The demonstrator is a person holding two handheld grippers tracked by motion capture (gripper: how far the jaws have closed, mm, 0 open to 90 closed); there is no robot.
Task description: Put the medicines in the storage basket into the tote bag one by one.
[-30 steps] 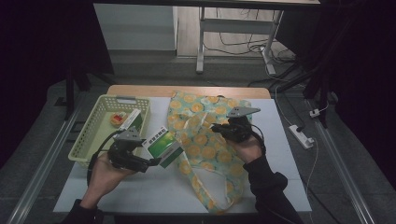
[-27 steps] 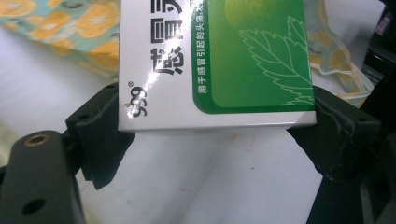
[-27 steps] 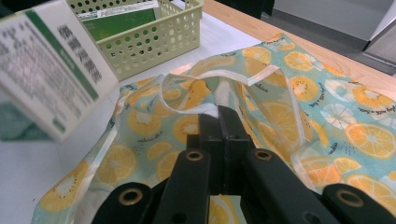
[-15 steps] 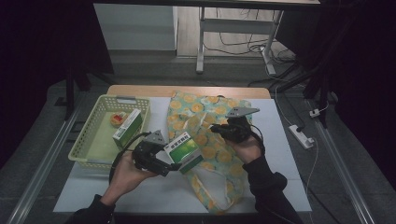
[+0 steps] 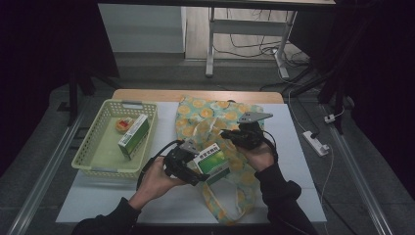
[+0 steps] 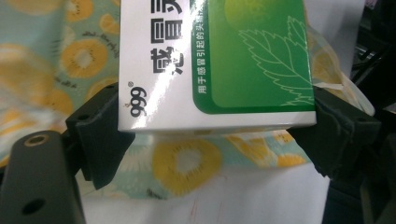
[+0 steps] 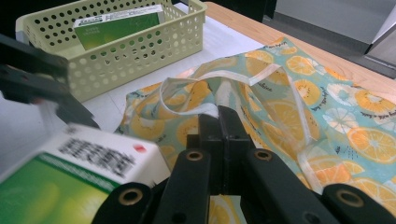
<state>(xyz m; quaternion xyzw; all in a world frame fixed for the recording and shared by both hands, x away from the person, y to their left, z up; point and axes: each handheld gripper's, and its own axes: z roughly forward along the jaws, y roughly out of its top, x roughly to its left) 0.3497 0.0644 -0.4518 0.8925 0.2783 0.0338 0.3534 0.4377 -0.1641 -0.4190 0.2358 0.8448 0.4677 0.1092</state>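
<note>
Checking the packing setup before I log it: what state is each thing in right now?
left gripper: shut on the medicine box.
right gripper: shut on the bag's rim.
fruit-print bag: lying flat, mouth pinched up.
basket: upright, holding a second box.

Black tongs (image 5: 195, 169), dark sleeves (image 5: 281, 196)

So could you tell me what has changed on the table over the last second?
The left gripper, clamped on the green and white box, carried it rightward from beside the basket to over the fruit-print bag, close to the right gripper. The right gripper stayed put, shut on the bag's edge. The second box and the small item in the basket did not move.
</note>
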